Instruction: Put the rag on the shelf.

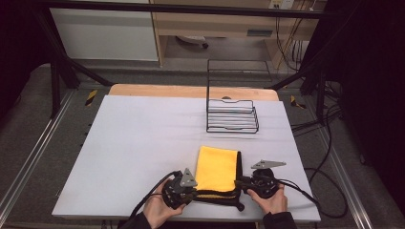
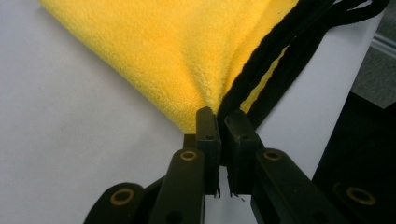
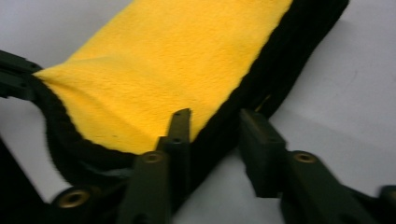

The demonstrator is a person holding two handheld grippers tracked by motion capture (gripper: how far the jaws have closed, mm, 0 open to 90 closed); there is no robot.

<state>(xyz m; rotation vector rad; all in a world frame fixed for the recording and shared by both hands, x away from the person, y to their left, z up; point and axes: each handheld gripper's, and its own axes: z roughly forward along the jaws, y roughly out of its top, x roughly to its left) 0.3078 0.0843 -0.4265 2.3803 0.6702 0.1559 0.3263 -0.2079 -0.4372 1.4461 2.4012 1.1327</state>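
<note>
Left gripper view: left claw (image 2: pixel 223 122) pinches folded yellow fleece cloth (image 2: pixel 173 51) corner, right claw (image 3: pixel 217 128) half-open astride black edge; next, close right.

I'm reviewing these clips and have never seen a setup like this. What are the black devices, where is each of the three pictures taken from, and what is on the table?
A person sits at a table holding a hand-held gripper in each hand; no robot arm is involved. The high view looks down from above: the left gripper and right gripper meet at the near edge of a folded yellow cloth with black trim. Behind it stands an empty black wire rack.

The other two pictures come from cameras riding on each gripper, looking along its black fingers. The left gripper is pinched shut on the cloth's corner. The right gripper has its fingers apart, straddling the black edge without squeezing it.
</note>
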